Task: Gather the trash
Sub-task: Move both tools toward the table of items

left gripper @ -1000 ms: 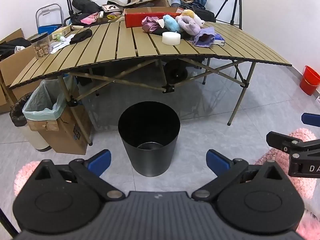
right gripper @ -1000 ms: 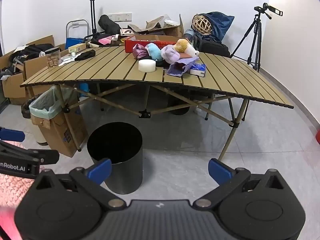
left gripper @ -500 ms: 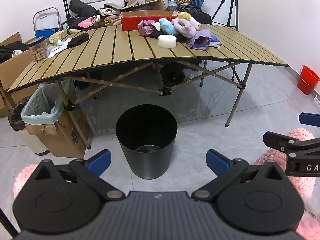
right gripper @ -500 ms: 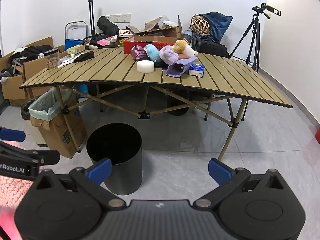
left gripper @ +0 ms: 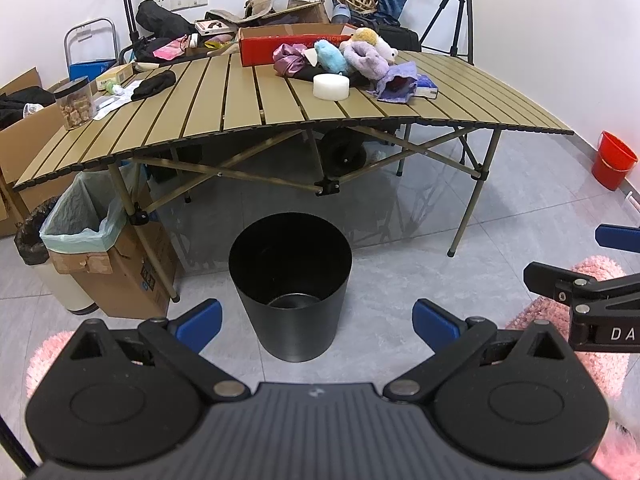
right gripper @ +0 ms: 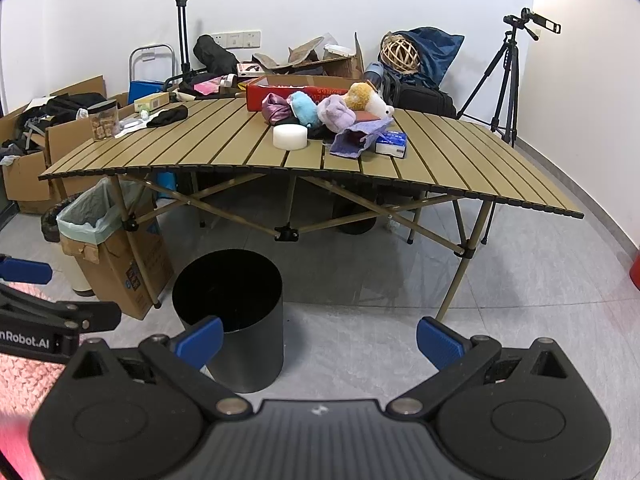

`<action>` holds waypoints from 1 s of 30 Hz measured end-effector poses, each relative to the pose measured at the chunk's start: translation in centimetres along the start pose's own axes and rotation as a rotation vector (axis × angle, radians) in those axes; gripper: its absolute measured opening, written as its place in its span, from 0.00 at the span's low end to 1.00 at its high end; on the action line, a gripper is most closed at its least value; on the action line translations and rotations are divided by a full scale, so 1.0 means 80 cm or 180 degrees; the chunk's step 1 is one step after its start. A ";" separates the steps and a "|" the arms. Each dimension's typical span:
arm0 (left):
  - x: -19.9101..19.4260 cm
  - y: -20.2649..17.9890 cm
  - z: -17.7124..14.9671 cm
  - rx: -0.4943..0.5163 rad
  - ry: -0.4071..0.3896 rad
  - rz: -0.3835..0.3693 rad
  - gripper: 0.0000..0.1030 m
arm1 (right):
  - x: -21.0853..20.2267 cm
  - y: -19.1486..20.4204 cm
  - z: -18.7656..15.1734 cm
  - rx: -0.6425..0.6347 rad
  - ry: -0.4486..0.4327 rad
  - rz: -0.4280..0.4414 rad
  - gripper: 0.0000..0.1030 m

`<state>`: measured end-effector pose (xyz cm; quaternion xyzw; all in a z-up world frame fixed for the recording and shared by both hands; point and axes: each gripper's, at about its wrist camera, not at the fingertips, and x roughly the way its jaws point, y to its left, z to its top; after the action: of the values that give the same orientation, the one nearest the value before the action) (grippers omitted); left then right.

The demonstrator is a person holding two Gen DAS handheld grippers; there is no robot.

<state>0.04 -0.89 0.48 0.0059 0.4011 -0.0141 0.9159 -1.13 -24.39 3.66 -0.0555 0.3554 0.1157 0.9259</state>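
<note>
Left wrist view: the left gripper (left gripper: 316, 322) is spread wide with nothing in it, aimed at the black bin (left gripper: 290, 284) on the floor just in front of the table (left gripper: 240, 120). Right wrist view: the right gripper (right gripper: 318, 338) is wide and empty too, bin (right gripper: 230, 316) off to its left, toy pile (right gripper: 324, 110) near the table's back edge.

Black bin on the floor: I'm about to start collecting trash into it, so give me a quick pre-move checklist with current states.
1. Black bin upright, mouth open: ok.
2. Bin has room: ok; only its bare bottom shows in the left wrist view.
3. Left gripper open and holding nothing: ok.
4. Right gripper open and holding nothing: ok.
5. Items on the table within reach: not ok; both grippers are low, short of the table edge.
6. Which tabletop items count as trash: cannot tell; white round block and plush toys lie together.
</note>
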 end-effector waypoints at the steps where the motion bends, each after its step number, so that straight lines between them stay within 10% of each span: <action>1: -0.001 0.001 0.000 0.0002 -0.0003 -0.0001 1.00 | -0.001 0.000 0.001 -0.0001 -0.0001 0.0000 1.00; 30: -0.003 0.002 0.004 0.0005 -0.0014 -0.0005 1.00 | -0.002 0.000 -0.001 -0.0003 -0.0012 -0.0007 1.00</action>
<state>0.16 -0.71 0.88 0.0063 0.3991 -0.0151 0.9167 -1.29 -24.43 3.66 -0.0561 0.3536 0.1150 0.9266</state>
